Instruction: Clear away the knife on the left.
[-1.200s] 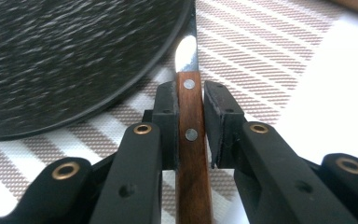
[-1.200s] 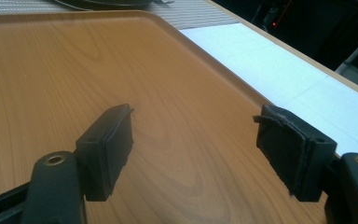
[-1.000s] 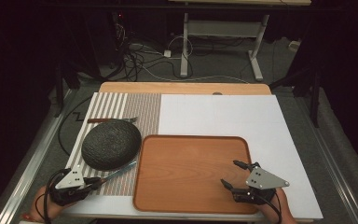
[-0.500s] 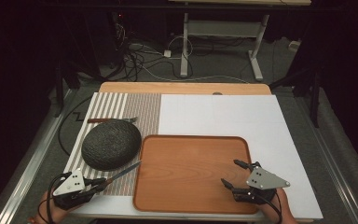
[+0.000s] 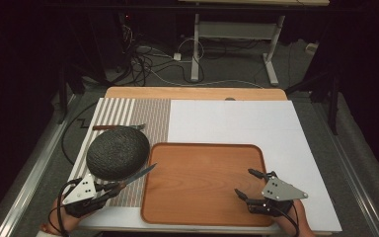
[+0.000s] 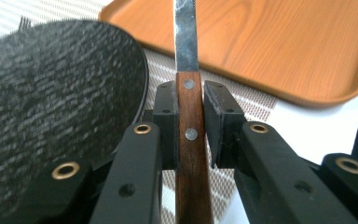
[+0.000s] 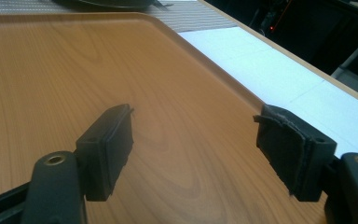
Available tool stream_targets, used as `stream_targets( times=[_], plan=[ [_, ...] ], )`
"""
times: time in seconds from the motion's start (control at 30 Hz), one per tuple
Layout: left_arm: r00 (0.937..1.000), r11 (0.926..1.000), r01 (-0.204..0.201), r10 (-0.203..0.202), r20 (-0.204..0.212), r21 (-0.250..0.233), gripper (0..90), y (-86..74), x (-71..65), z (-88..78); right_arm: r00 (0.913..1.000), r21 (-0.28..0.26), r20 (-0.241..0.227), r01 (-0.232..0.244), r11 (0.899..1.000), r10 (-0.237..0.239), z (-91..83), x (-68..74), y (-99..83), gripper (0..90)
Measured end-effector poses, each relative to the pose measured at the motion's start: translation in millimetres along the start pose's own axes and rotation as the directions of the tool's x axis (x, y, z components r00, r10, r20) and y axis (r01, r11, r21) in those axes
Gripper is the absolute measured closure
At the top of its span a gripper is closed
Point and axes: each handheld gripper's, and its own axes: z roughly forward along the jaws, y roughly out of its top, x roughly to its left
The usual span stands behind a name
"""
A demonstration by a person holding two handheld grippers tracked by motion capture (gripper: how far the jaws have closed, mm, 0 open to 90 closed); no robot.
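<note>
1. The left gripper (image 5: 109, 188) is holding a knife (image 5: 137, 176) by its wooden handle. In the left gripper view both pads (image 6: 167, 122) are pressing on the two sides of the handle (image 6: 189, 140), so the jaws are closed on it and nothing else is between them.

2. I am taking the wooden tray (image 5: 202, 217) as the landmark. The knife is lying just outside the left rim of the tray, over the striped mat (image 5: 128, 113), and the tip of its blade is almost reaching that rim.

3. The long axis of the knife is running in line with the left gripper, straight out from between the pads. The handle is at the gripper end, and the blade (image 6: 185, 37) is pointing toward the tray, a little away from the person.

4. The dark round plate (image 5: 117, 152) is sitting beside the tray, on its left, and the blade is passing close along the near edge of the plate. I cannot tell if they are touching.

5. The right gripper (image 5: 249, 186) is hovering over the near right corner of the tray, with its jaws standing wide apart and nothing between them.

6. My judgement: the left hand is much nearer to the knife, so the coming move is probably carrying the knife along its own axis, over the rim and onto the tray.

7. A second piece of cutlery (image 5: 118, 127) is lying behind the plate, far from both grippers.
</note>
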Motion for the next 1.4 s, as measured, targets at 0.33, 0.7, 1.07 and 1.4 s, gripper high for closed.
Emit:
stream_targets(
  times=[0.33,0.7,1.07,1.4],
  plan=[
    [0.9997,0.9994,-0.006,0.005,-0.023,-0.035,74.0,12.3,-1.9,8.6,1.0,0.001,0.003,0.003,1.0,-0.003,-0.1,0.1,-0.2,27.3],
    [0.9988,0.9982,-0.027,0.025,-0.042,-0.054,74.0,28.0,-6.7,19.6,0.9999,0.004,0.008,0.007,1.0,-0.007,-0.1,0.8,0.0,27.3],
    [0.9987,0.9974,-0.04,0.038,-0.033,-0.06,74.0,44.6,-13.4,35.2,0.9999,0.007,0.009,0.014,1.0,-0.014,0.3,1.2,-0.1,27.3],
    [0.9979,0.9974,-0.064,0.064,-0.007,-0.032,74.0,61.8,-23.4,53.2,0.9999,0.005,0.014,0.01,1.0,-0.01,0.3,0.0,-0.9,27.3]
  ],
)
